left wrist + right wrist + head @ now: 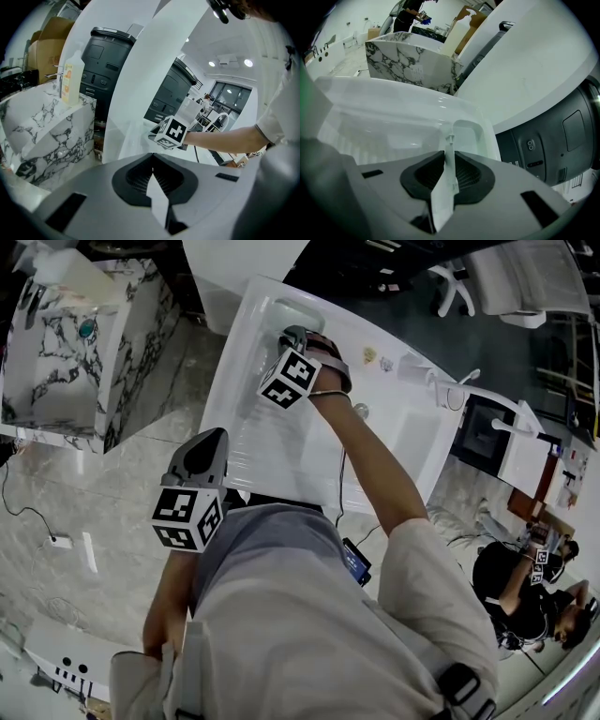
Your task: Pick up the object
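Observation:
In the right gripper view a thin, flat white piece [449, 143] with a small nub at its top stands upright between the dark pads. My right gripper [449, 158] is shut on it, over the far corner recess [468, 133] of a white basin [384, 126]. From the head view the right gripper [294, 335] reaches into the basin [394, 442] at its far end, and the piece itself is hidden there. My left gripper [207, 443] hangs near my body, at the basin's near edge. Its pads [140, 176] meet with nothing between them.
A marble-patterned counter [80, 357] stands to the left, with a pale bottle [72, 77] on it. A dark grey machine [562, 136] sits behind the basin's far side. White tap fittings [452, 390] are on the basin's right rim. Another person [525, 601] sits at lower right.

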The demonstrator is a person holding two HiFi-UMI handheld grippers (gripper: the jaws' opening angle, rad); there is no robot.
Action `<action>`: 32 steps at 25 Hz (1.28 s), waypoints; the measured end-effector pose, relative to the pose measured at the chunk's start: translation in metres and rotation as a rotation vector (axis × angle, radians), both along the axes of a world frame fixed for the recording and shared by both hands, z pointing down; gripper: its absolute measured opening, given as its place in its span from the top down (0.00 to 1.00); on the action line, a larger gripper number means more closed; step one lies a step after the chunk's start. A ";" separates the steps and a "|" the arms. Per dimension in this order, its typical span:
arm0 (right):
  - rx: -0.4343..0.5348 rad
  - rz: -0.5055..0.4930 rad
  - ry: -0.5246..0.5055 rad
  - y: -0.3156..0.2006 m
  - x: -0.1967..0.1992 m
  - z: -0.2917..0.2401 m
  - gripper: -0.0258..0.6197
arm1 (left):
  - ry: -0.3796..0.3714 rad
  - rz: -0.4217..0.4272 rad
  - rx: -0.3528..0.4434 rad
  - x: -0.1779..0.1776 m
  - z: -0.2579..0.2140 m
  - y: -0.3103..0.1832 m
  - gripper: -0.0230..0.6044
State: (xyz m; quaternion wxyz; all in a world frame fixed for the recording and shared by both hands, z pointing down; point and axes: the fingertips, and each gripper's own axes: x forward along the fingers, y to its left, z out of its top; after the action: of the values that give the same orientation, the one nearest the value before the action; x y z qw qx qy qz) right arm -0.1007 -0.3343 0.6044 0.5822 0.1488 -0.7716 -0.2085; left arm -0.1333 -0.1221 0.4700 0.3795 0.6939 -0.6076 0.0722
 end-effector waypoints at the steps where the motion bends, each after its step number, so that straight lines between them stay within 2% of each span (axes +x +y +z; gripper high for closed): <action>1: -0.004 0.002 0.001 0.001 0.000 0.000 0.86 | 0.000 0.001 0.001 0.000 -0.001 0.000 0.96; 16: -0.029 0.028 0.021 0.009 0.011 -0.003 0.87 | 0.000 0.001 0.016 -0.002 -0.005 0.009 0.96; 32: -0.064 0.063 0.031 0.022 0.030 -0.003 0.87 | 0.006 0.048 0.021 0.009 -0.002 0.017 0.96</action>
State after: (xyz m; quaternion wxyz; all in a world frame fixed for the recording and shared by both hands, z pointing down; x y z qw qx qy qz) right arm -0.0711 -0.3121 0.6014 0.6048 0.1511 -0.7637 -0.1679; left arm -0.1245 -0.1052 0.4684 0.3723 0.7123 -0.5905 0.0730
